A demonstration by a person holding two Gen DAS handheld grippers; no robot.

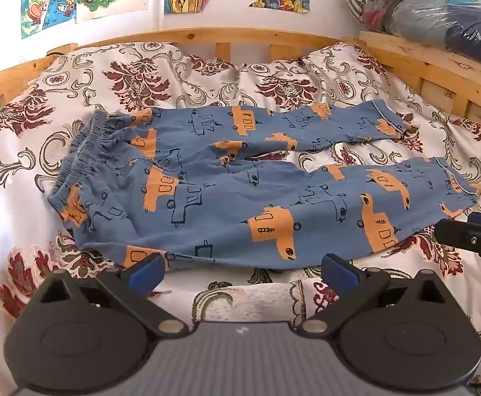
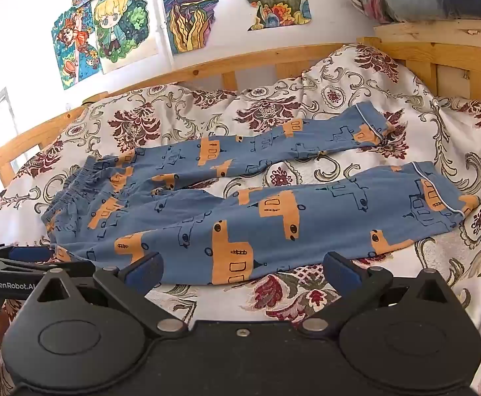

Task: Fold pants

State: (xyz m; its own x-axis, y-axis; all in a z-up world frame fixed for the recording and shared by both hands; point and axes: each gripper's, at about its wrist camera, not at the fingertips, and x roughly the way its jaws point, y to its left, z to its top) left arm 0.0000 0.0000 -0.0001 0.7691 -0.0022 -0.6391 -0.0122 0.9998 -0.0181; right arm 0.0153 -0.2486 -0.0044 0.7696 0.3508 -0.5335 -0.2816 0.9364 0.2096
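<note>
Unfolded, the blue truck-print cotton pants point(image 1: 233, 184) lie at twelve o'clock of the left gripper point(image 1: 243, 272) and right gripper point(image 2: 243, 270), both jaws spread, empty.

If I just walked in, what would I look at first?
Probably the blue pants with orange trucks, spread flat across the middle of the flowery bedspread, waistband to the left and both legs stretching right. Next, the bright cartoon drawings taped on the wall above the wooden bed rail. Down in front, the left gripper and right gripper hang open near the pants' closest edge.
</note>
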